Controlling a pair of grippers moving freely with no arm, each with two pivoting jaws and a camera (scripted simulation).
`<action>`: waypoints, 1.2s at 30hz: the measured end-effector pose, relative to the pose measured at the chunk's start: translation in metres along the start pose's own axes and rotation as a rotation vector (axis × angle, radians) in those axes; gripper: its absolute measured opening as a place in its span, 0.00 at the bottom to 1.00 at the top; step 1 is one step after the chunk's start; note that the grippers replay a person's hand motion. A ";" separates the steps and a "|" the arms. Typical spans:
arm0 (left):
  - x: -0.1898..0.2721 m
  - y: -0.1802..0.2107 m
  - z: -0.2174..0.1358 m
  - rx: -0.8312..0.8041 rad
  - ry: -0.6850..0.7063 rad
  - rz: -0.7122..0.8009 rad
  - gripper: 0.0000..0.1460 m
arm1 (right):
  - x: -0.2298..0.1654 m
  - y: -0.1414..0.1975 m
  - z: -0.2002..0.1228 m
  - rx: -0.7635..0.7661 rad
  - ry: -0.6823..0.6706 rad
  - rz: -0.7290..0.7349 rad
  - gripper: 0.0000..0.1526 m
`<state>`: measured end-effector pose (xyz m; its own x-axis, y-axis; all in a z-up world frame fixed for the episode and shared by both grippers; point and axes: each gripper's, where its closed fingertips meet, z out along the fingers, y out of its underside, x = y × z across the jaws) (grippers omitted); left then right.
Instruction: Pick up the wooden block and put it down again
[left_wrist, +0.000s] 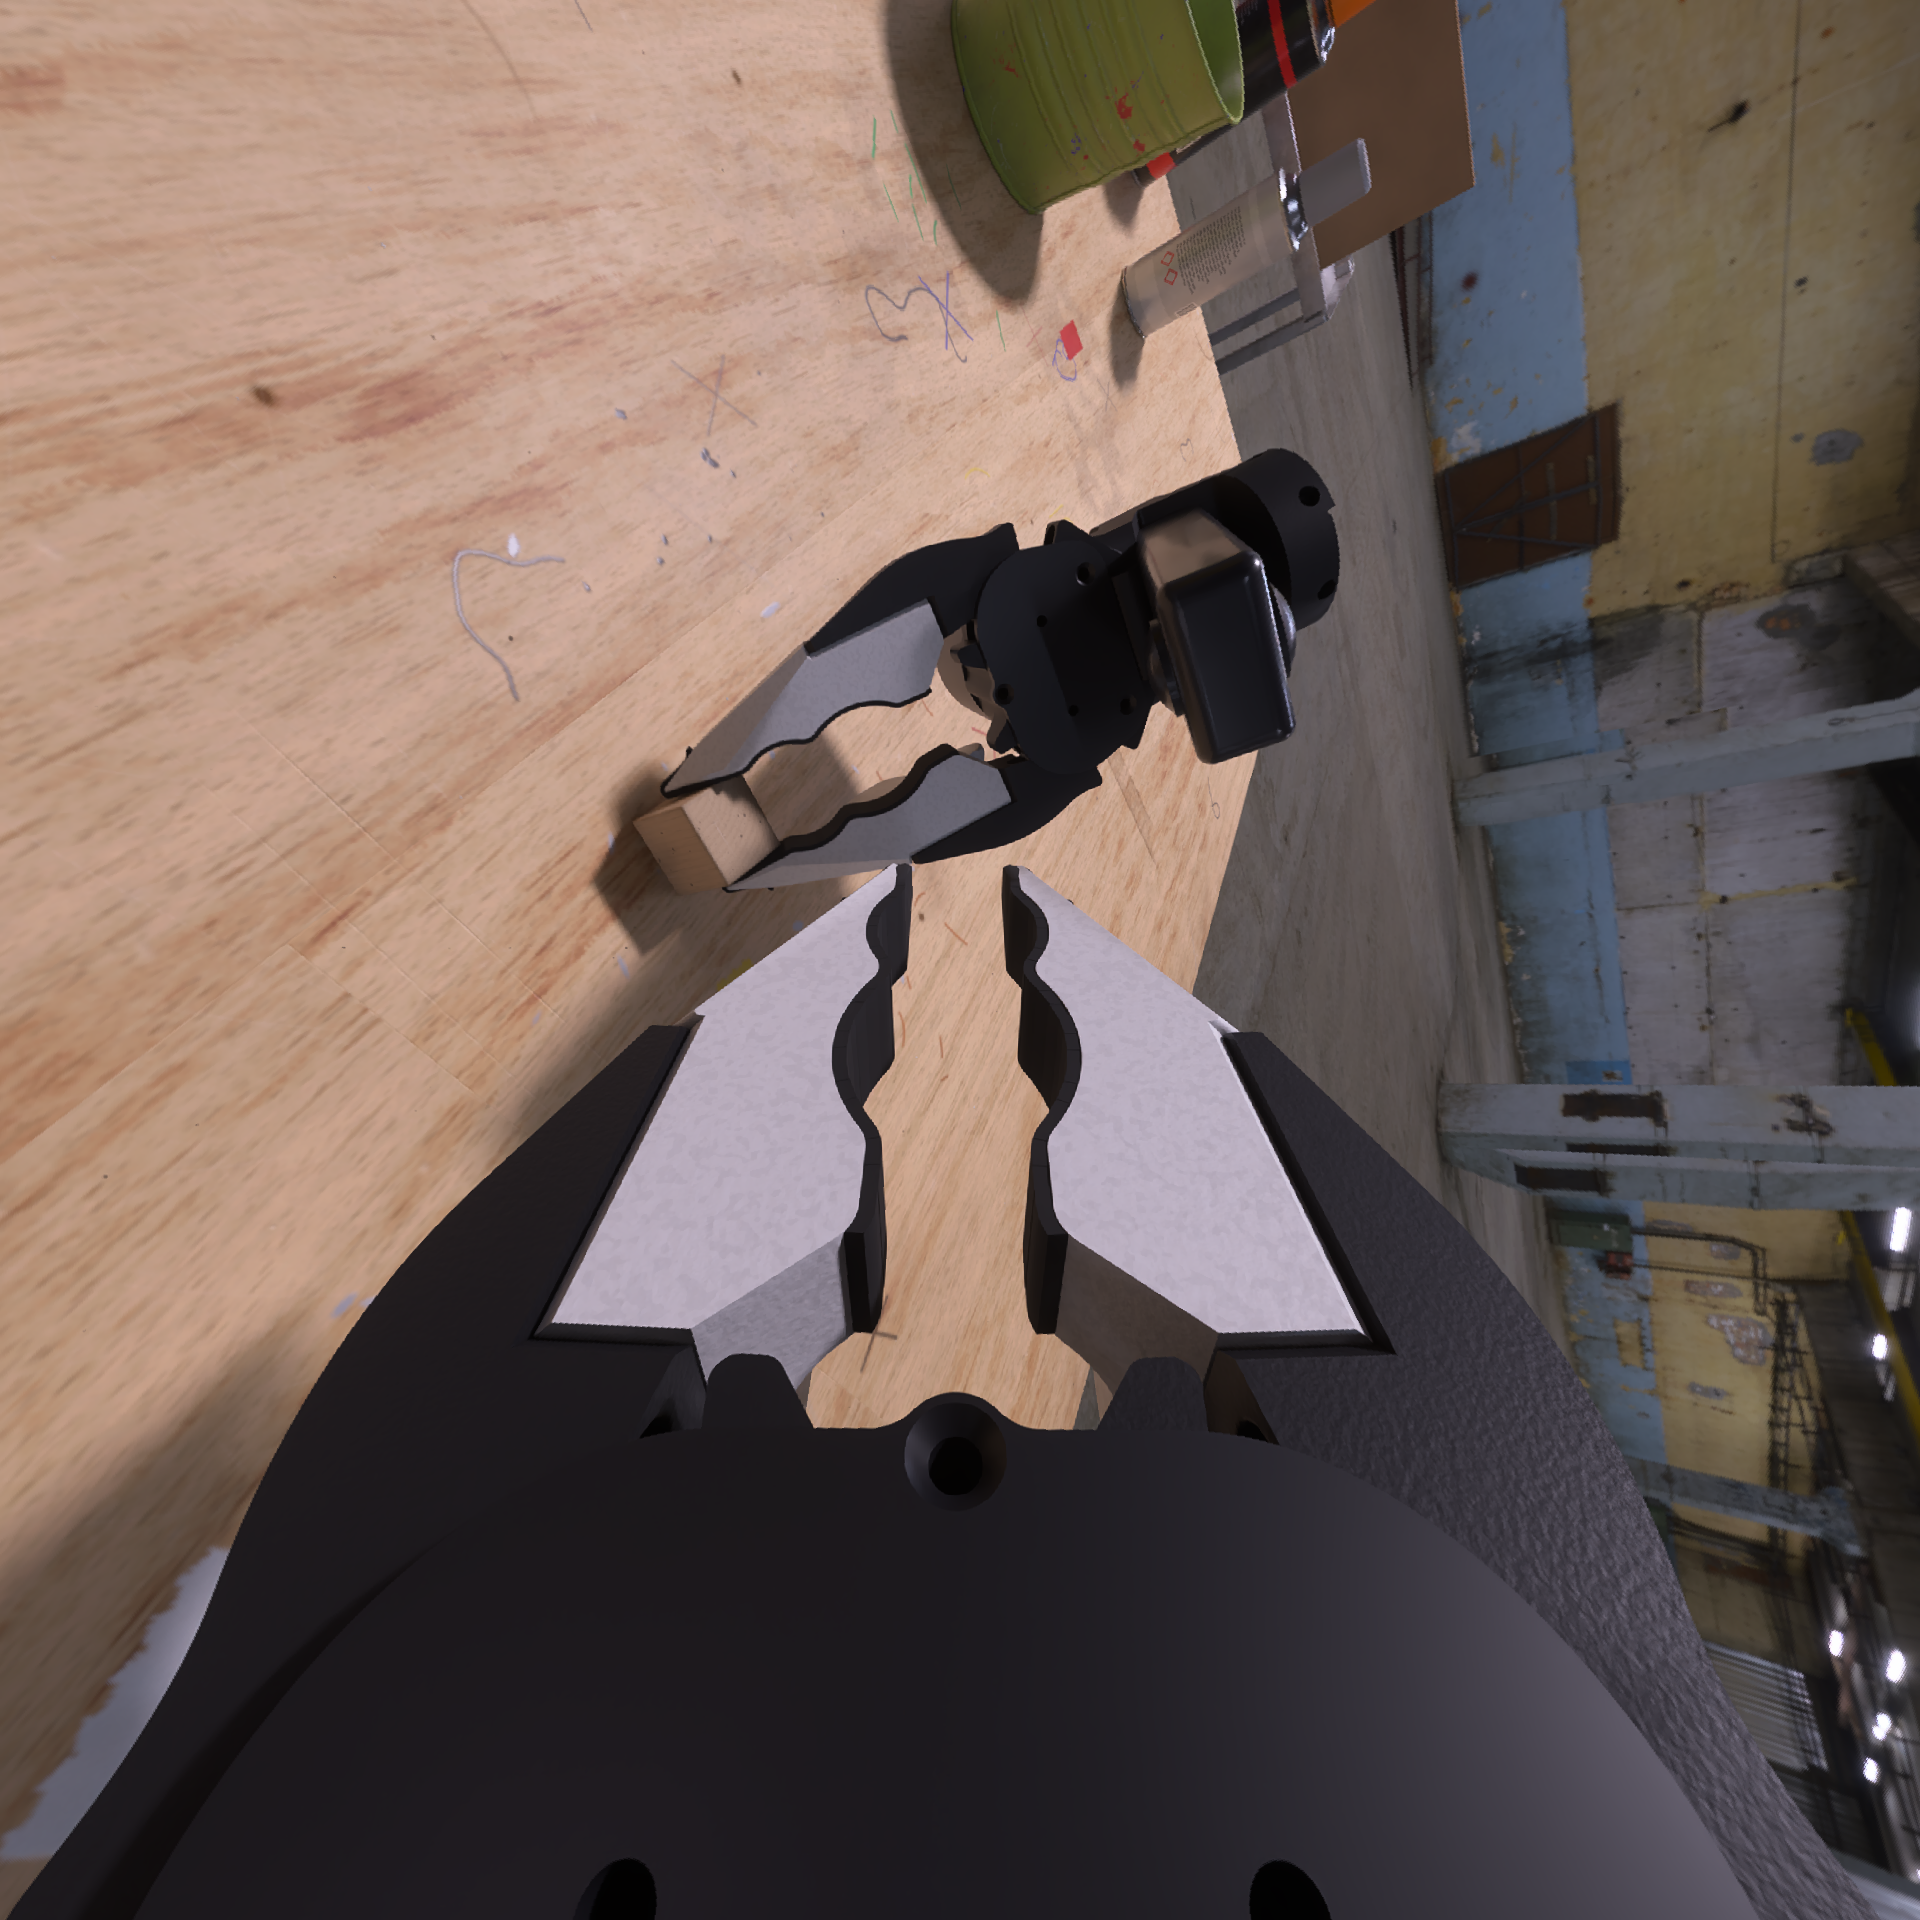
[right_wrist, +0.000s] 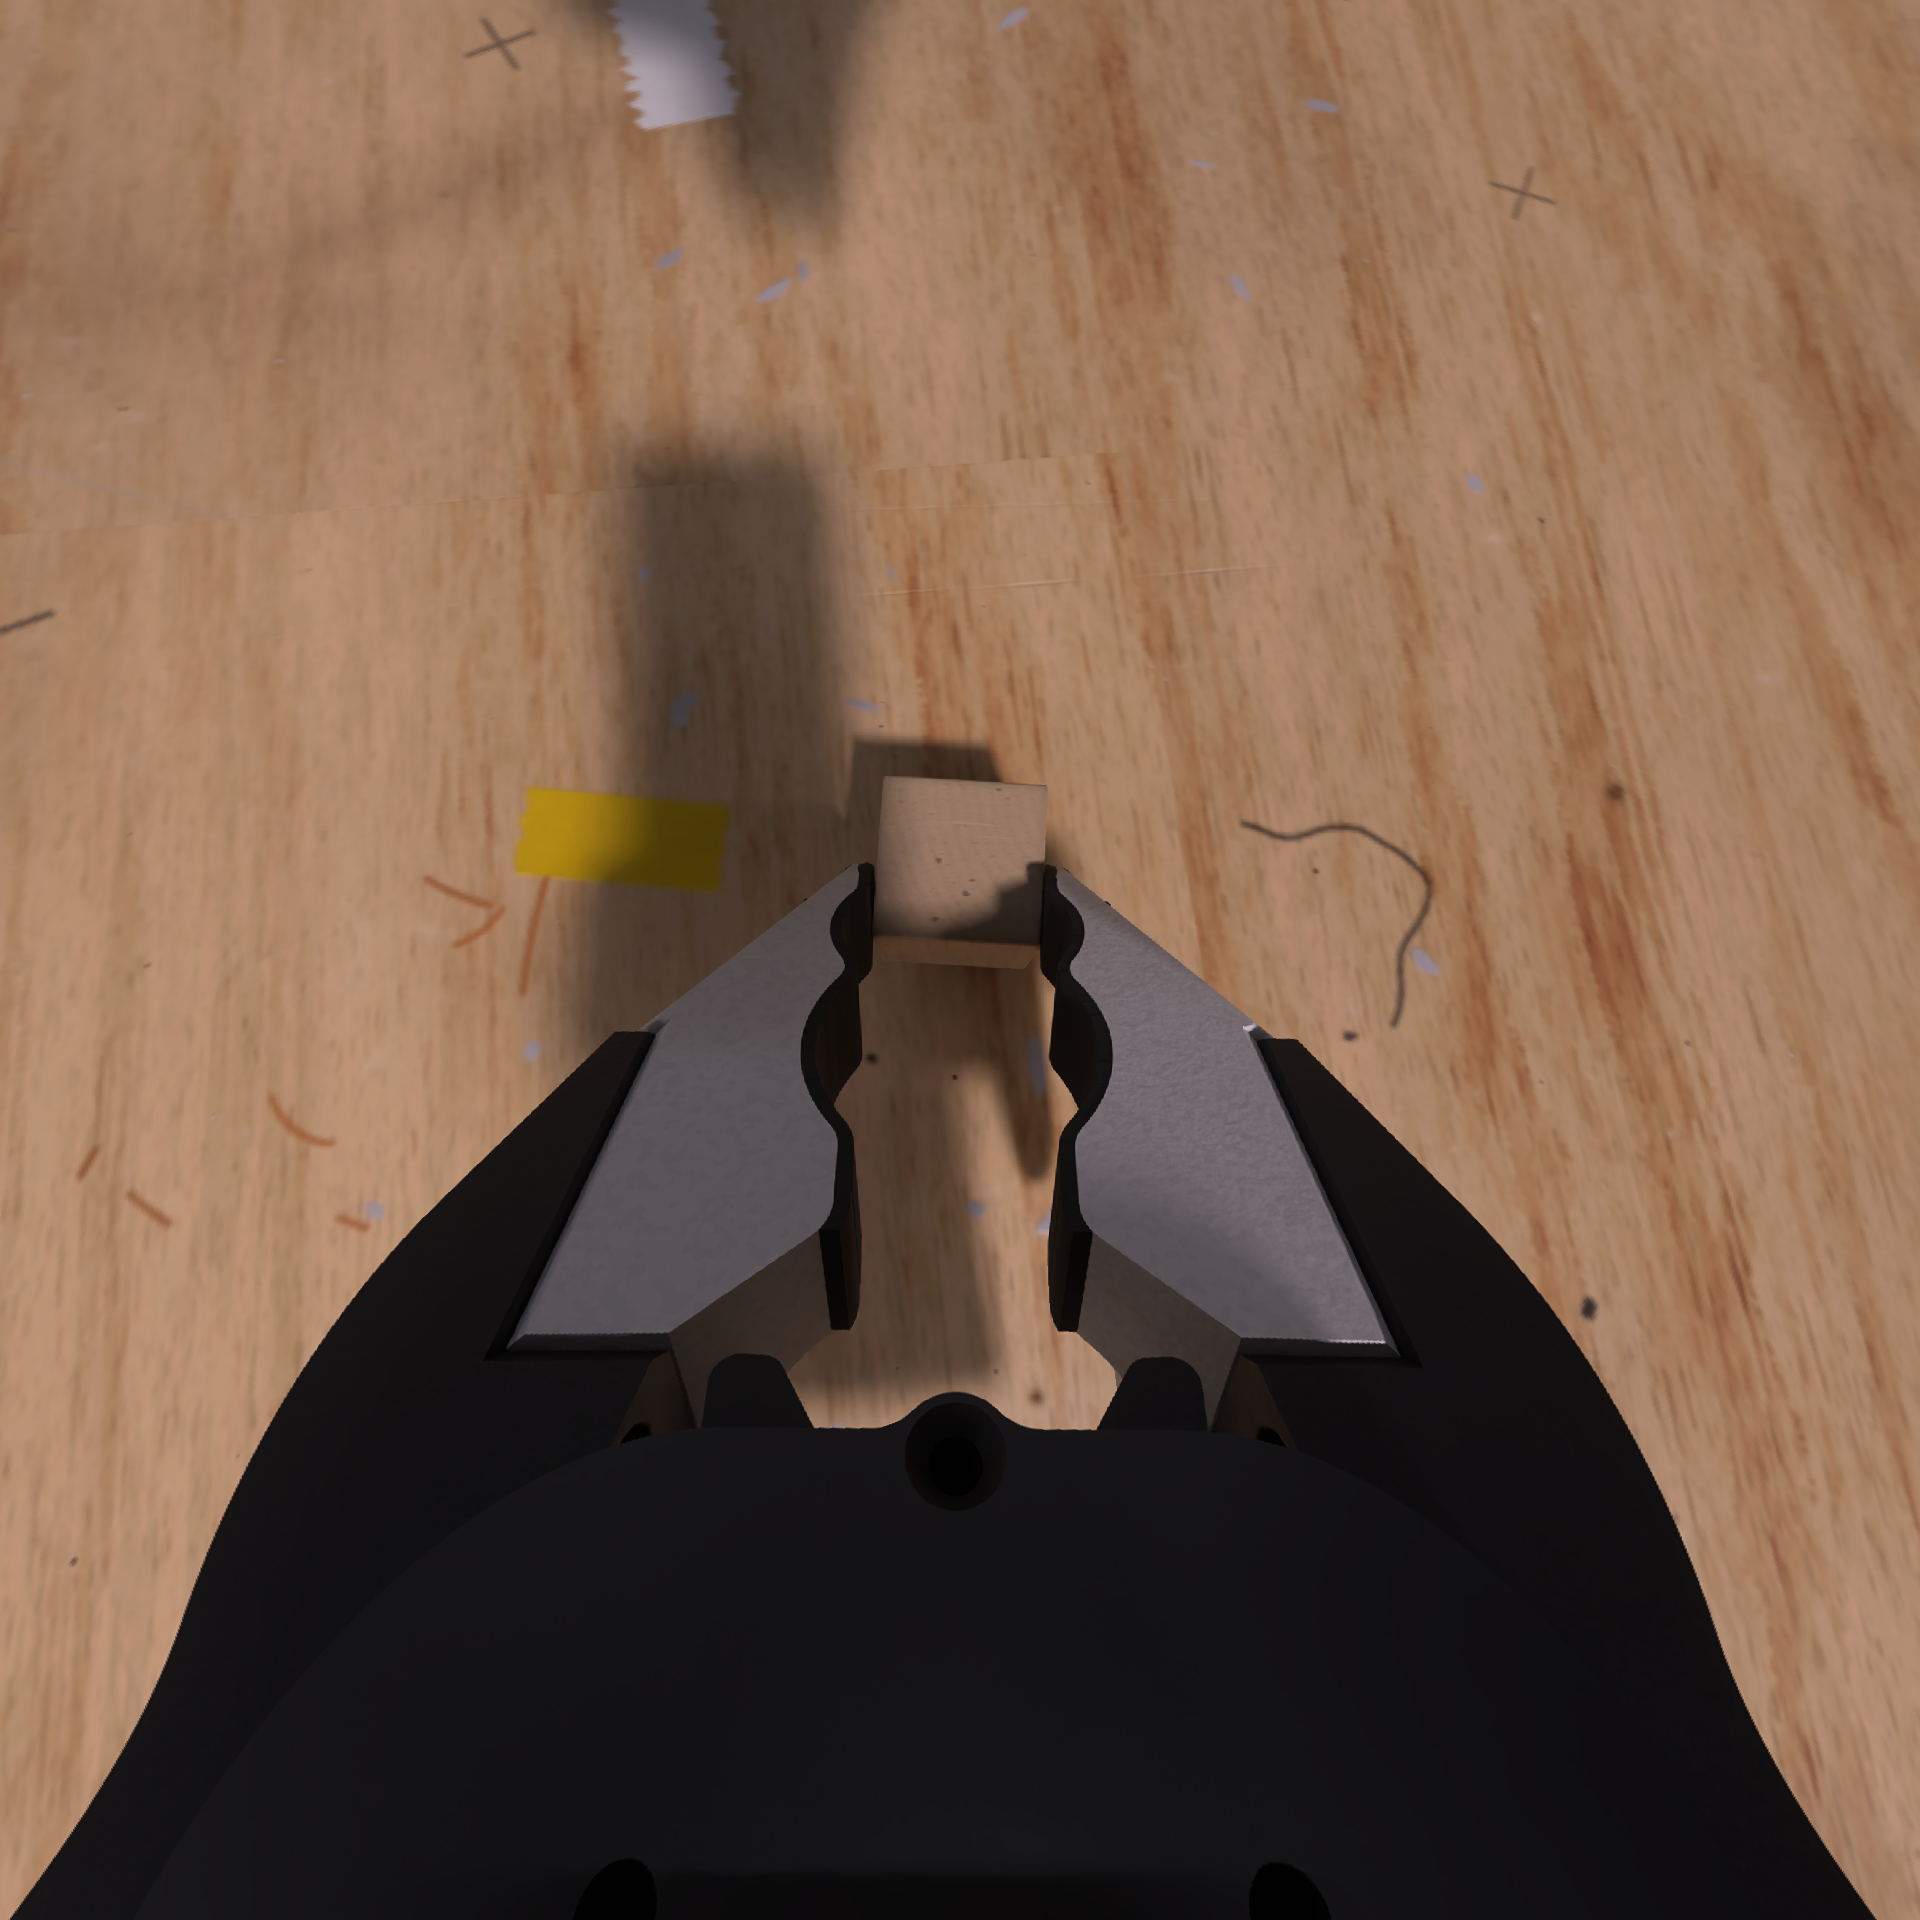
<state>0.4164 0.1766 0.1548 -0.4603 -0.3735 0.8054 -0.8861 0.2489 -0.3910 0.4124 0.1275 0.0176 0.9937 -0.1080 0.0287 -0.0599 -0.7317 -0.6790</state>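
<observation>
Right claw (right_wrist: 956, 883) at the small pale wooden cube, the wooden block (right_wrist: 958, 868), which sits on the scuffed plywood desk (right_wrist: 1455, 520). The two grey, wavy-edged fingers stand one on each side of the block, their tips pressed against its side faces — a narrow grip set across the cube's width, so that the flat faces give the pads even purchase. In the left wrist view the same claw (left_wrist: 717, 831) slopes down onto the block (left_wrist: 701, 836), and the cube's underside seems to meet its own shadow; it appears to rest on the desk or to be barely clear of it, and the pictures do not settle which.

Left claw (left_wrist: 956, 873) just beside the block, on the side nearer the desk's edge. Its fingers are a little way apart with only bare desk between them; it holds nothing and is probably kept back to leave the right claw room.

Beyond the block, well apart: a green paint-flecked tin bucket (left_wrist: 1091, 94) and a clear plastic bottle (left_wrist: 1205, 270) lying on its side. Beside the block lies a strip of yellow tape (right_wrist: 621, 837), stuck flat to the desk.
</observation>
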 end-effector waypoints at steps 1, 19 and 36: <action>0.000 0.000 0.000 0.000 0.000 0.000 0.12 | -0.002 0.000 0.000 0.001 -0.017 -0.008 0.21; -0.001 0.001 0.001 -0.006 -0.001 -0.006 0.12 | -0.008 0.003 0.003 -0.044 -0.037 -0.027 0.21; -0.002 0.001 0.001 -0.007 -0.007 -0.010 0.11 | 0.004 0.002 0.005 -0.033 -0.021 0.004 0.21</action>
<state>0.4168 0.1766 0.1525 -0.4515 -0.3819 0.8064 -0.8904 0.2508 -0.3797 0.4166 0.1292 0.0131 0.9952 -0.0969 0.0106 -0.0663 -0.7534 -0.6542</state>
